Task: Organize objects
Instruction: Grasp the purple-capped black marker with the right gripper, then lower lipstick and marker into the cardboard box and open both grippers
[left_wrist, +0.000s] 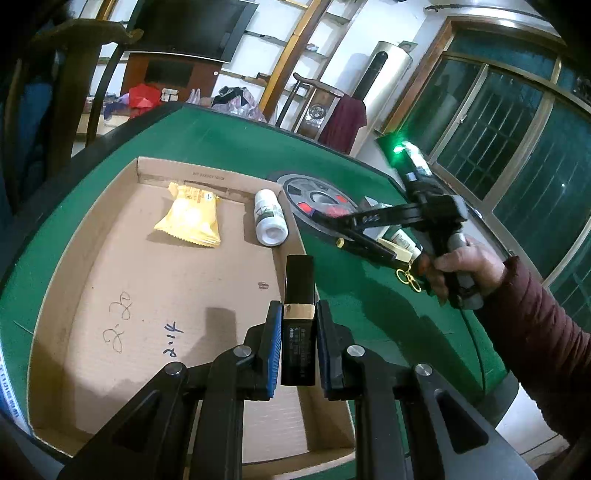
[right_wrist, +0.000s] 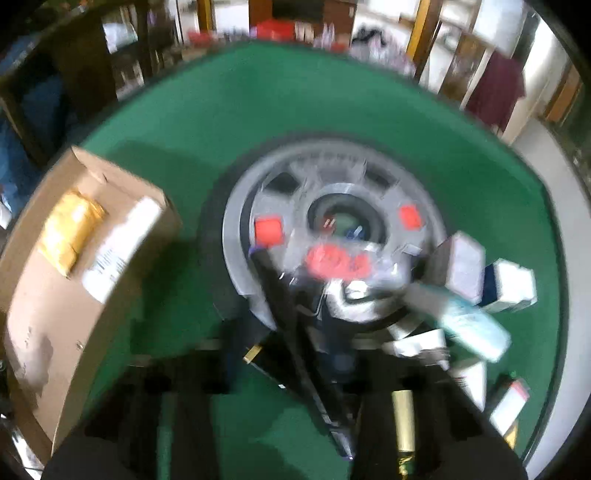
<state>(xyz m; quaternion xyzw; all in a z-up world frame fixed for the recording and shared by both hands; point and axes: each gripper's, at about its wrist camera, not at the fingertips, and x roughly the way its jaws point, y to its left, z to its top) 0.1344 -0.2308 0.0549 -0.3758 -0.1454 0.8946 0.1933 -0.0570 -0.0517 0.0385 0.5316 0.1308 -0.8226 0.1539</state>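
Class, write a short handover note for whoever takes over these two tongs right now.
Left tongs: shut on a black tube with a gold band, held over the cardboard box's right edge.
Right tongs: nearly closed beside the grey centre disc; its own view is too blurred to tell a grip.
Done: yellow snack packet and white bottle lie in the box.
Left: release the tube into the box, then move the small boxes and tubes by the disc.

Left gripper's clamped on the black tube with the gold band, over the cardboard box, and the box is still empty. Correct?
Not quite: the cardboard box is not empty. The left wrist view shows a yellow snack packet and a white bottle lying inside. The left gripper does clamp the black tube.
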